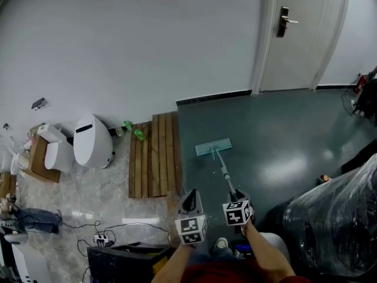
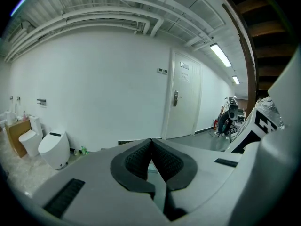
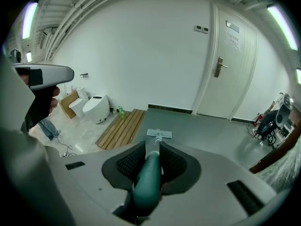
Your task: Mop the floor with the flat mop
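— Where does the flat mop (image 1: 219,161) sit?

— Its pale green head (image 1: 213,148) lies flat on the dark green floor (image 1: 283,140), close to that floor's left edge and just beside the wooden slat mat (image 1: 154,155). The handle (image 1: 225,175) slants back from the head toward the person.

— And what has hold of it?

— The right gripper (image 3: 151,150). Its two jaws pinch the teal grip at the near end of the handle, one dark pad on each side. The head shows straight ahead of them on the floor.

— The other one?

— The left gripper (image 2: 151,144) has its jaws pressed together at the tips, with nothing between them. In the head view it hangs just left of the right gripper, apart from the handle, near the line where the dark floor meets the pale tiles (image 1: 88,187).

— What else stands around?

— A white toilet (image 1: 93,140) is on the tiles near the wall (image 1: 147,46), and a green bottle (image 1: 139,134) lies between it and the mat's far end. A closed white door (image 1: 300,34) stands at the dark floor's far edge. At its right edge sits a bulky bundle (image 1: 333,217) wrapped in clear plastic.
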A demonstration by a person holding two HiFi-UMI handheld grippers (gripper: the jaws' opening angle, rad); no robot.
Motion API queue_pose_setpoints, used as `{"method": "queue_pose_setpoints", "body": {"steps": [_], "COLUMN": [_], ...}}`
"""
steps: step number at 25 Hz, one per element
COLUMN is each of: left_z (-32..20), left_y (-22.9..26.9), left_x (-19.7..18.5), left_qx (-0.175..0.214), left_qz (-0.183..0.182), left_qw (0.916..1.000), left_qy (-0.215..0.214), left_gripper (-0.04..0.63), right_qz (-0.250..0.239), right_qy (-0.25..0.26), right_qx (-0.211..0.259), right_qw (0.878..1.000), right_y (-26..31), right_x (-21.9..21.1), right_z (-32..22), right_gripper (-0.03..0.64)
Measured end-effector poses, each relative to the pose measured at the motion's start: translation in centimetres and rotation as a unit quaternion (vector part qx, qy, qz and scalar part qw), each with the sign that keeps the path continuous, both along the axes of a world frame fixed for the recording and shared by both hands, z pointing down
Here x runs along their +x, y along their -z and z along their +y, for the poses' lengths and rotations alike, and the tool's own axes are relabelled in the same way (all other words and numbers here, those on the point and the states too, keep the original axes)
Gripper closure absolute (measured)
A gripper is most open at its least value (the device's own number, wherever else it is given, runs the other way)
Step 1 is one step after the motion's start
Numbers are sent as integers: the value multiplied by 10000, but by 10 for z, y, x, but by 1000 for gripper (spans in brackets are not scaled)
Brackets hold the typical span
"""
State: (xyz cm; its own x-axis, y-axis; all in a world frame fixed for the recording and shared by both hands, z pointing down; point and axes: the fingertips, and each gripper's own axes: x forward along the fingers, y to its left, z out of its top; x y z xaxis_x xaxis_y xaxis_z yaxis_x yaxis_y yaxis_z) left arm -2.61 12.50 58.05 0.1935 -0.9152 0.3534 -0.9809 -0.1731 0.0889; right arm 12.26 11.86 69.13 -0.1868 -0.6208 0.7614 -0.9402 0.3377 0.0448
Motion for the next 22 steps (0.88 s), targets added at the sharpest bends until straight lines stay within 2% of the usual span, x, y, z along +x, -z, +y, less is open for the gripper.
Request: {"method": "queue_pose_setpoints", "body": {"steps": [15, 22], "left_z": [-76, -110], "left_y": [2, 6], "left_x": [-53, -90], "left_qx": [-17, 24], "left_qz": [153, 222], "left_qw": [9999, 9997], "left_qy": [-69, -62], "left_gripper": [580, 580], "right_qz": [127, 222], "right_qy": [-115, -181], "right_qx": [-48, -81], "right_qw": [9998, 9996], "right_y": [7, 9], "right_x": [-44, -72], "right_z": [-67, -104], "right_gripper": [515, 515]}}
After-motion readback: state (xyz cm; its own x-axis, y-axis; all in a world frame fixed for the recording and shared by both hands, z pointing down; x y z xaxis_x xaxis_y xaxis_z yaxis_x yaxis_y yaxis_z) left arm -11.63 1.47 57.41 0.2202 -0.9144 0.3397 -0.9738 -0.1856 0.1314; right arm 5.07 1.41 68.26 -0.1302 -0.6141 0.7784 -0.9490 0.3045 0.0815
